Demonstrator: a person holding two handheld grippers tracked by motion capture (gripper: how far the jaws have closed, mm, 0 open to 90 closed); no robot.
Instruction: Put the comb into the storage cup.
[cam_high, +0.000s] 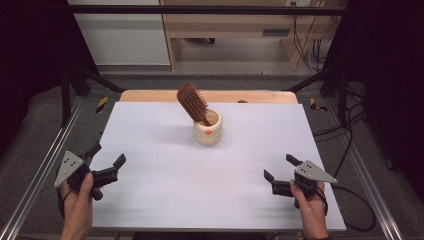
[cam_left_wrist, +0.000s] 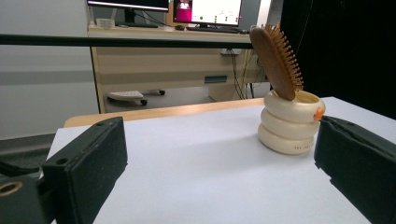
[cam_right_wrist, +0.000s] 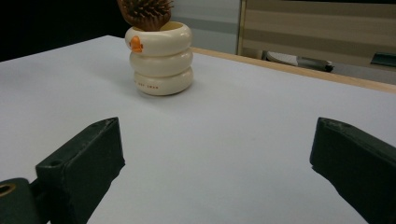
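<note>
A cream ringed cup (cam_high: 207, 128) (cam_left_wrist: 290, 126) (cam_right_wrist: 160, 59) with a small orange mark stands at the middle back of the white table (cam_high: 200, 180). A brown wooden hairbrush (cam_high: 192, 103) (cam_left_wrist: 276, 61) (cam_right_wrist: 144, 13) stands in it, handle down, head leaning left with the bristles up-right. My left gripper (cam_high: 106, 156) (cam_left_wrist: 219, 172) rests at the front left of the table, open and holding nothing. My right gripper (cam_high: 281, 167) (cam_right_wrist: 215, 168) sits at the front right, open as well, nothing between its jaws. Both are well short of the cup.
A wooden strip (cam_high: 150, 95) borders the table's far edge. Metal frame rails (cam_high: 45, 165) run along both sides. Cables (cam_high: 350, 150) lie on the floor at the right. A desk (cam_left_wrist: 163, 51) with monitors stands beyond the table.
</note>
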